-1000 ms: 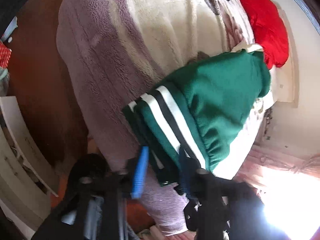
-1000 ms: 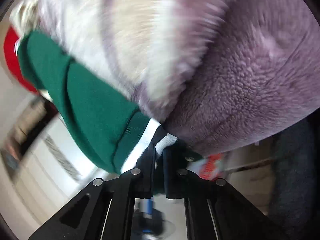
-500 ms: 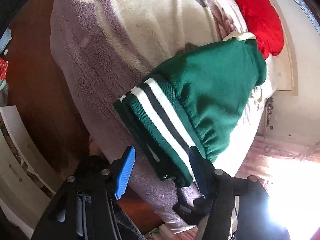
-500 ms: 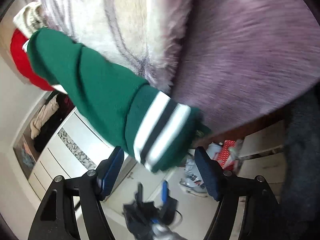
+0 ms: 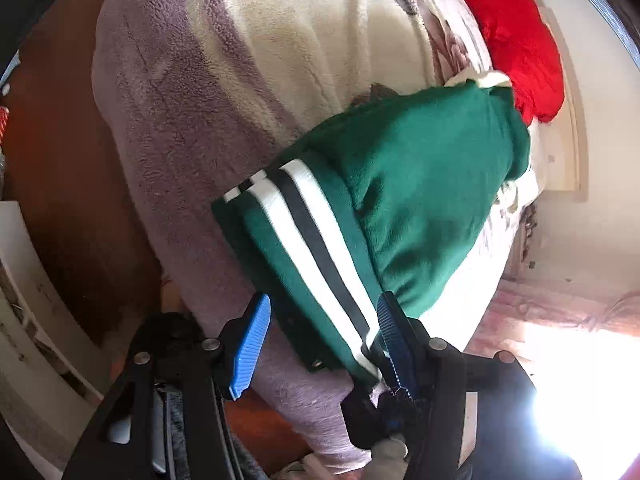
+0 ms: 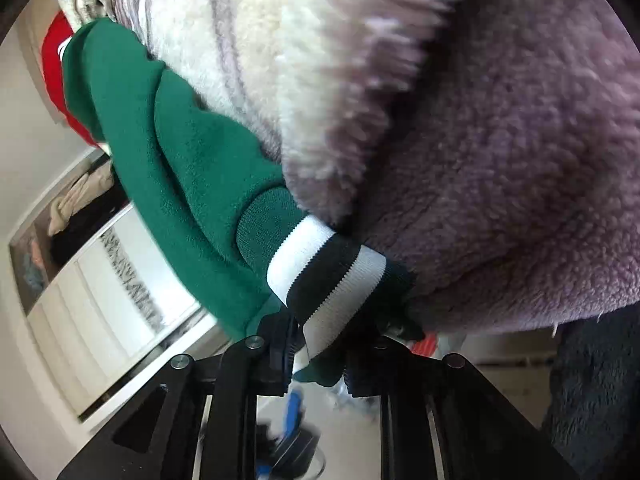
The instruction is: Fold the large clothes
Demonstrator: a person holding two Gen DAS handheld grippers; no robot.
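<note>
Matt green fleece garment with ribbed cuff, fluffy blanket

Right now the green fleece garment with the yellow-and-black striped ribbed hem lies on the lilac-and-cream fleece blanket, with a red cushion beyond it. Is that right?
Not quite: the stripes on the ribbed hem are white and black, not yellow and black, as the left wrist view shows. The rest holds: the green fleece garment lies on the lilac-and-cream fleece blanket, with the red cushion beyond it.

Folded green fleece garment with striped ribbed hem lies on lilac-and-cream fleece blanket, frame centre. Red plush cushion behind garment, upper right. Hem end toward lower frame edge.
</note>
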